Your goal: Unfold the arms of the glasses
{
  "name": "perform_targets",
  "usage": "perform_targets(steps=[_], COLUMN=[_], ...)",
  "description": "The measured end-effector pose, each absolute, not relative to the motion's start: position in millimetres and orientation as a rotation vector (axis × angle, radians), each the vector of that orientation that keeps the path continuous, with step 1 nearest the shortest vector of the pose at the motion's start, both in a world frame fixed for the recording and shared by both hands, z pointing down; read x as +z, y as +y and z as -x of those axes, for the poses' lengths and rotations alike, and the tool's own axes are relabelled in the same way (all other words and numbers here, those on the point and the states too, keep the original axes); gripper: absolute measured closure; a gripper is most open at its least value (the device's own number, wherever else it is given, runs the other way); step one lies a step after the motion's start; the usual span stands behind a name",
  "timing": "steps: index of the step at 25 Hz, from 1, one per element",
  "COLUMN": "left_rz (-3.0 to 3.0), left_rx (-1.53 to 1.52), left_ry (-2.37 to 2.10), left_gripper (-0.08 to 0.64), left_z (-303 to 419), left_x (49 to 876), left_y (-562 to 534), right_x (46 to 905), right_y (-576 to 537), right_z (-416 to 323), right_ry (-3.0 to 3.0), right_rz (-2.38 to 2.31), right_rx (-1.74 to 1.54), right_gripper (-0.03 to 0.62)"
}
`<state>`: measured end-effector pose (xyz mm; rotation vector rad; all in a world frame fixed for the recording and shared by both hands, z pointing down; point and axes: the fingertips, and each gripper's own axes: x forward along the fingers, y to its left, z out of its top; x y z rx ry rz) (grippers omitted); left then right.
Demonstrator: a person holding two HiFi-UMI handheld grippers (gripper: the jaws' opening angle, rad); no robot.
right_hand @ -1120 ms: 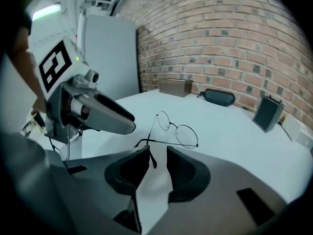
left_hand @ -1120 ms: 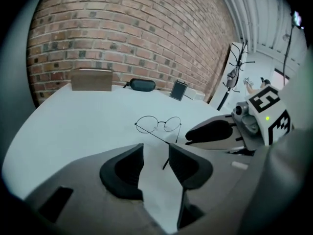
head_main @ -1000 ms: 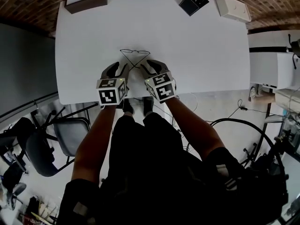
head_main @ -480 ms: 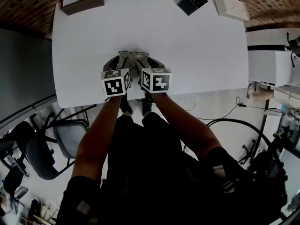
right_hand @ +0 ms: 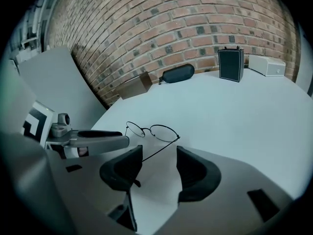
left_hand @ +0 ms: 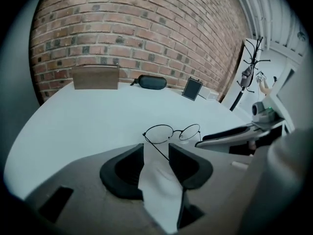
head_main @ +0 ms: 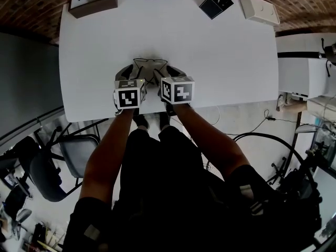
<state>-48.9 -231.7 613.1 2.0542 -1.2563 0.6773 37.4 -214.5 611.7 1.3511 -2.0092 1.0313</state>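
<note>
Jaws of the right gripper (right_hand: 160,150) stand wide apart and have just been opening. The right arm of the glasses (right_hand: 151,130) lies between them, free of both pads. Jaws of the left gripper (left_hand: 156,147) stand apart by a narrower gap, and the left arm runs through it at a slant. Desk shows on either side of the wire, so no grip is judged there.

Location: the glasses rest on the desk (head_main: 220,51) near its front edge, between the two grippers, with the lenses turned away from the person. Both arms reach back from the hinges toward the person and appear swung out. The unfolding is judged at or near completion.

Recommended handling: confirm that each arm sits at its hinge stop. If one does not, press it lightly outward close to the hinge. Draw each gripper back along the line of its arm, so that no jaw catches the wire and drags the frame.

Materials: the frame is thin dark wire with round clear lenses and a slim bridge, and is likely springy and easily bent. The arm end by the right gripper is thicker and dark. The desk top is white, smooth and matt. At its far edge stand a brown box (left_hand: 95,77), a dark oblong case (left_hand: 151,82), a small black box (left_hand: 191,88) and a white box (right_hand: 266,65), before a brick wall (left_hand: 137,28).
</note>
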Motion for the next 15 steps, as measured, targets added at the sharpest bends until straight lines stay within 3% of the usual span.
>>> perform_targets(steps=[15], left_rz=[-2.098], left_rx=[0.780], left_ry=[-1.258], left_gripper=[0.397], left_z=[65], left_x=[612], left_y=[-229], right_x=[615], right_y=[-216], right_z=[-59], right_ry=[-2.073], right_rz=[-1.257], right_rx=[0.866], right_gripper=[0.410])
